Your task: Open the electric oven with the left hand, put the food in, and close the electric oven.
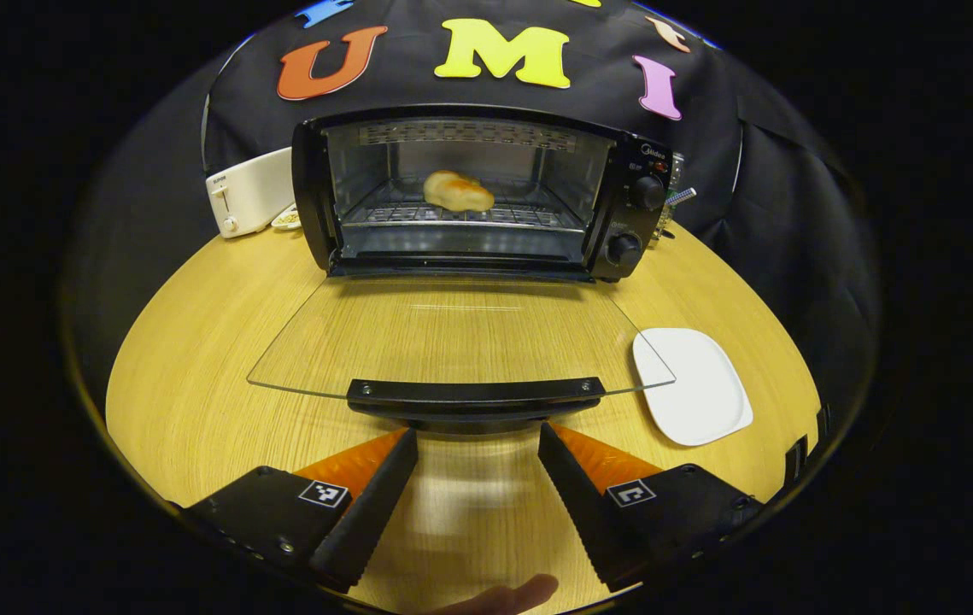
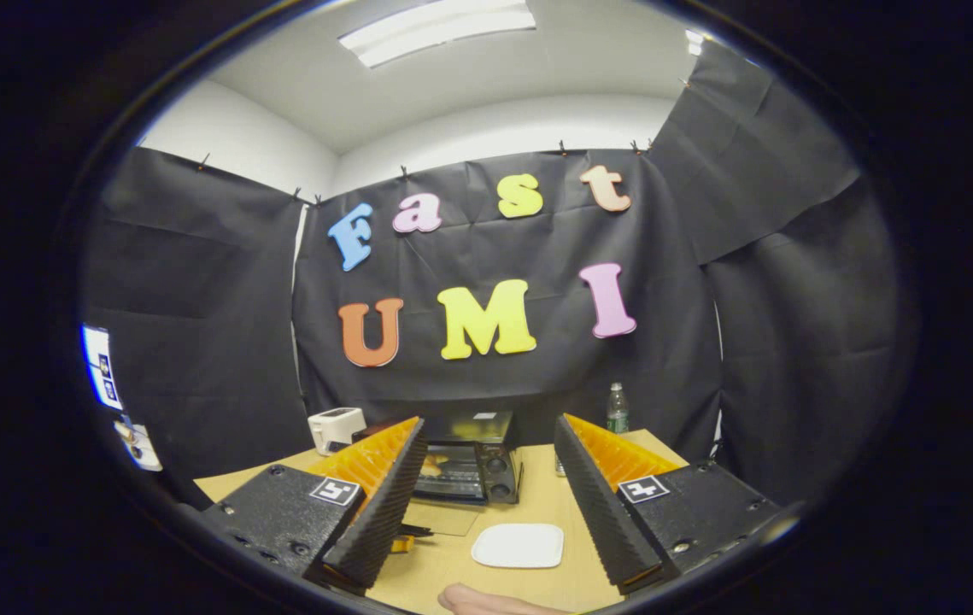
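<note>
The black electric oven [image 1: 486, 192] stands at the back of the wooden table with its glass door [image 1: 460, 337] folded flat down toward me. A golden bread roll [image 1: 458, 191] lies on the wire rack inside. My left gripper [image 1: 477, 444] is open, its fingers just short of the door's black handle [image 1: 475, 395] and not touching it. In the right gripper view my right gripper [image 2: 486, 478] is open and held high and far back. Between its fingers I see the oven [image 2: 469, 457] with its door [image 2: 435, 515] down.
An empty white plate [image 1: 691, 384] lies to the right of the open door and also shows as plate [image 2: 518, 545]. A white toaster [image 1: 249, 190] stands left of the oven. A water bottle [image 2: 616, 408] stands behind it. A fingertip [image 1: 507, 596] shows at the bottom edge.
</note>
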Motion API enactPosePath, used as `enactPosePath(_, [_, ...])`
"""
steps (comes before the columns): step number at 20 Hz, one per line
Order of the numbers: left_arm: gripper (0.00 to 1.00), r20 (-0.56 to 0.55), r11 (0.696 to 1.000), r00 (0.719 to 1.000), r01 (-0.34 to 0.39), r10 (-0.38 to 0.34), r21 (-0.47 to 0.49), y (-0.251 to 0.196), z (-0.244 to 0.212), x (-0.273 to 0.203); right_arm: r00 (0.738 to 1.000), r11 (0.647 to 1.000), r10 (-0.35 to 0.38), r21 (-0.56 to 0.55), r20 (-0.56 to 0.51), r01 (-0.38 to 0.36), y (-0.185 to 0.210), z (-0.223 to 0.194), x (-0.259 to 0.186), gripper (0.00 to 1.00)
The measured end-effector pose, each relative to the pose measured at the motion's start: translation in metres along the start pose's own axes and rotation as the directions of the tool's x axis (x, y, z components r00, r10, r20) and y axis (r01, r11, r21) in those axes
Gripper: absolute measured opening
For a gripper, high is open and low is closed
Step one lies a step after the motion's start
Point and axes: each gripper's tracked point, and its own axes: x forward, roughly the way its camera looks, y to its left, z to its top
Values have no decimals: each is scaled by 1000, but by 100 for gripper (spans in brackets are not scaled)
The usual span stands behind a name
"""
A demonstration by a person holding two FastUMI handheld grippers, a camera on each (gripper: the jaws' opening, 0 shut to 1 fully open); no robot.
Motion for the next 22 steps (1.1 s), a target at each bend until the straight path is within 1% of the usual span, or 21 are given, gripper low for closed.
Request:
enactPosePath(3, [94,-1,1000,1000,5,-5,-6,-2,5,-3,1000,1000,7,2,-3,-7,0,-1,1,94])
enactPosePath(9, [94,29,1000,1000,1,-1,-4,-2,22,-13,1000,1000,-16,2,-22,16,-14,-12,9,94])
enactPosePath(14, [94,67,999,997,-27,24,43,-1,37,-19,999,999,-31,5,-32,31,-23,-16,14,95])
enactPosePath(16, [94,64,999,998,-26,24,36,-1,41,-20,999,999,-36,8,-37,36,-26,-19,14,95])
enactPosePath(19, [95,100,999,995,-25,23,27,-3,55,-26,998,999,-38,15,-40,39,-27,-21,17,95])
enactPosePath(22, [95,114,999,993,-27,24,28,-2,67,-28,997,998,-61,3,-37,61,-31,-19,15,96])
